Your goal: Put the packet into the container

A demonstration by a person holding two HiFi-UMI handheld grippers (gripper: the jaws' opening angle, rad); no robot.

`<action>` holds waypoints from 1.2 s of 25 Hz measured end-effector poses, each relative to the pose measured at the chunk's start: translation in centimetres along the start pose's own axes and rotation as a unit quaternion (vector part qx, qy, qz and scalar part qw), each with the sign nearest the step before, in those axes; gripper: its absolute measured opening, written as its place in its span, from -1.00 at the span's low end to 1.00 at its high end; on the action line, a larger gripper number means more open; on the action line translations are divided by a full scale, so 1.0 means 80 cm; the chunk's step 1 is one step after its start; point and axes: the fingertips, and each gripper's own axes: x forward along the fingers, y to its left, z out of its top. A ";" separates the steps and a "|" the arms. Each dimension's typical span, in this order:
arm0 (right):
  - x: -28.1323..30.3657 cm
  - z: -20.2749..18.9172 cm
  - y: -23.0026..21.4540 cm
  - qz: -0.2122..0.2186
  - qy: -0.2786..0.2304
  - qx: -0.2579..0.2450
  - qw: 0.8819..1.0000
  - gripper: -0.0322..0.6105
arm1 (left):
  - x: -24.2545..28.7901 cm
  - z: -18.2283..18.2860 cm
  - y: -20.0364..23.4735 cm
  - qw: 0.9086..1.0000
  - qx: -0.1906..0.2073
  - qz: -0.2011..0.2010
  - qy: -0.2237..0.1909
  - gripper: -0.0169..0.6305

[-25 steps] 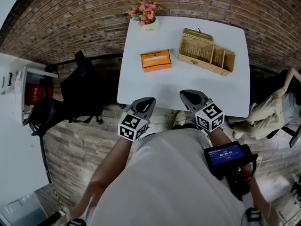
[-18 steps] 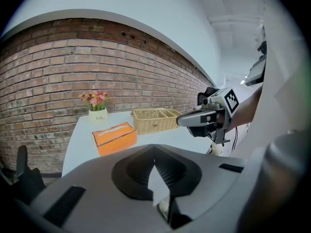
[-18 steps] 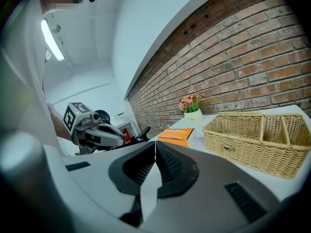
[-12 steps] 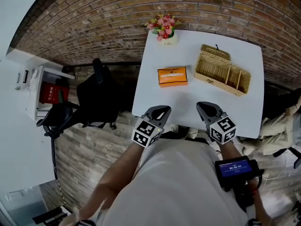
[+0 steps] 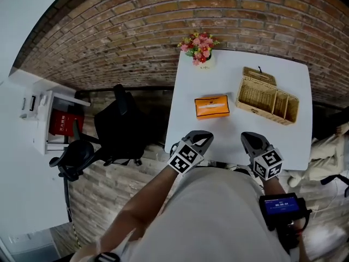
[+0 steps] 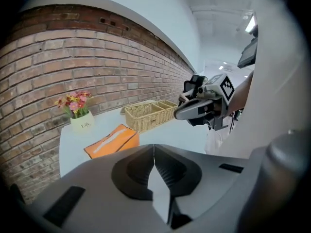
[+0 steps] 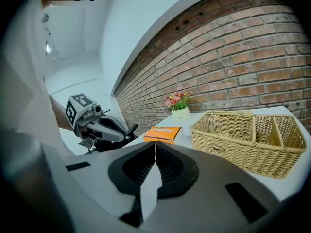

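Brick wall (image 5: 125,26) at back, white table (image 5: 221,81) pushed up against it, black chair (image 5: 117,127) off to its left side. On table: 3 items. Flower pot (image 5: 202,51) at the far edge by the wall; orange packet (image 5: 212,107) lying flat approx. mid-table, nearer the left edge; wicker basket (image 5: 267,96) just right of the packet, apart from it, not touching. Basket = 1 large compartment (packet side) + 2 small ones at its right end, all look empty. Left gripper (image 5: 200,139) over the near table edge, jaws closed tip to tip, nothing between them; own view confirms, pointing roughly toward packet. Right gripper (image 5: 251,140) same height at the near edge, jaws likewise pressed together, holding nothing; its view looks along the basket front w/ packet beyond. Neither tool touches anything. Step in hand (judged): approach / pre-grasp, packet not yet picked, task essentially at start. Next move calls for: spread 1 pair of jaws, prob. left since packet sits in front of it, reach fwd + down, close across the packet's narrow dimension, lift clear, carry right over the basket rim. Large compartment looks the only fit; the 2 small ones appear too narrow. Packet lies flat, so getting a jaw under its edge may be fiddly.
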 end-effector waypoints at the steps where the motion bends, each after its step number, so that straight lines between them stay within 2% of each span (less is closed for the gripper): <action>1: 0.002 0.000 -0.001 -0.005 0.001 0.002 1.000 -0.87 | 0.001 0.000 0.005 1.000 0.008 -0.005 0.004 -0.91; 10: 0.007 0.002 -0.008 -0.057 0.002 0.017 0.998 -0.87 | 0.015 -0.001 0.054 0.998 0.046 -0.024 0.032 -0.91; 17: 0.002 -0.001 -0.005 -0.102 -0.009 0.035 0.994 -0.87 | 0.029 -0.006 0.082 0.993 0.085 -0.051 0.059 -0.88; 22: -0.010 -0.010 0.005 -0.124 -0.013 0.046 0.991 -0.87 | 0.045 -0.007 0.104 0.983 0.128 -0.074 0.111 -0.38; 25: -0.018 -0.012 0.005 -0.131 -0.018 0.046 0.990 -0.87 | 0.058 -0.001 0.121 0.975 0.160 -0.072 0.139 -0.23; 30: -0.034 -0.018 -0.004 -0.145 -0.027 0.056 0.988 -0.87 | 0.081 -0.001 0.140 0.957 0.202 -0.073 0.194 -0.10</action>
